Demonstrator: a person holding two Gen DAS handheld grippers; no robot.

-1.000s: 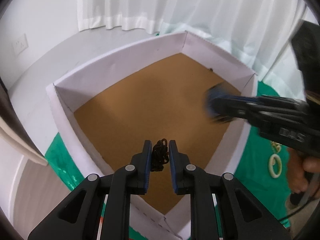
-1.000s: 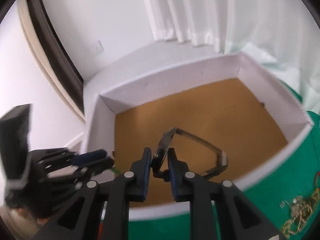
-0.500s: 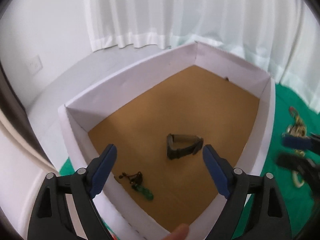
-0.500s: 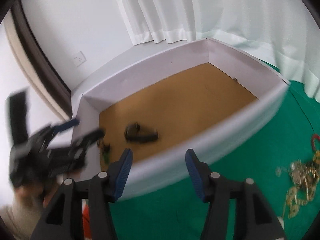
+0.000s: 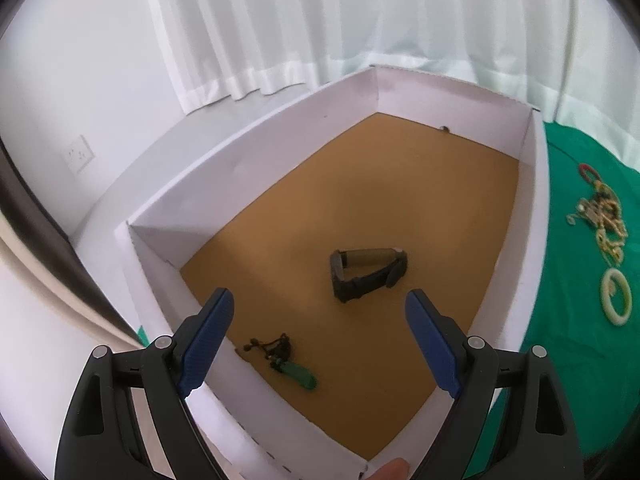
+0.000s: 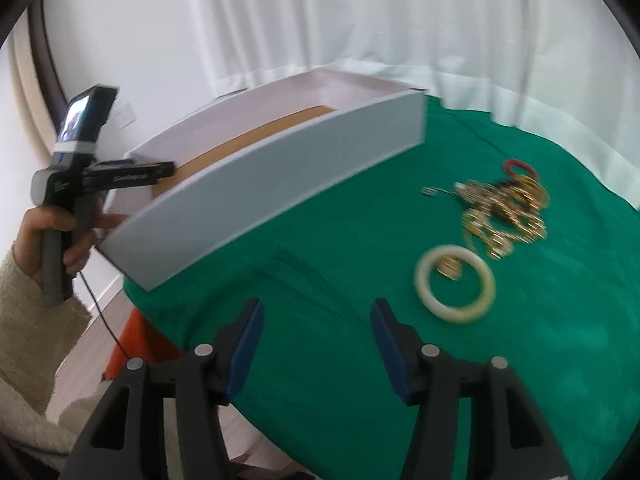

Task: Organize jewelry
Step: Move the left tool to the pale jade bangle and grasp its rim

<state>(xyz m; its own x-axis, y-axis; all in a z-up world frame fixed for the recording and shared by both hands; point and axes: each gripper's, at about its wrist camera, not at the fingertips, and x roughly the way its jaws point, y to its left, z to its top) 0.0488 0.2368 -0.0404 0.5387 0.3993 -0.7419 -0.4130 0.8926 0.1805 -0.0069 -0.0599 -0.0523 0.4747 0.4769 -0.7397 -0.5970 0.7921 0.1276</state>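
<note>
Brown board lines the floor of the white-walled box (image 5: 256,148), and two pieces of jewelry lie on it. The dark watch (image 5: 366,273) rests on its side near the middle of the floor, its strap folded into a flattened loop whose long axis runs left to right, the buckled end pointing right. It sits beyond the tips of the left gripper (image 5: 319,334), roughly between them and slightly toward the right finger, well clear of both. The green pendant (image 5: 298,374) on its black cord lies near the box's near-left wall; its long axis slants from far-left to near-right, the cord bunched at the far-left end. It lies between the spread blue fingers (image 5: 208,336) and below them, closer to the left one. The left gripper hangs over the box with its fingers released wide, holding nothing.

The right gripper (image 6: 316,342) hovers over the green cloth (image 6: 320,240), fingers also spread apart and empty. To its far right on the cloth lie a pale bangle (image 6: 456,290), a tangle of gold chains (image 6: 504,216) beyond it, and a red ring (image 6: 518,167) at the far edge of the pile. The box stands to the far left.
</note>
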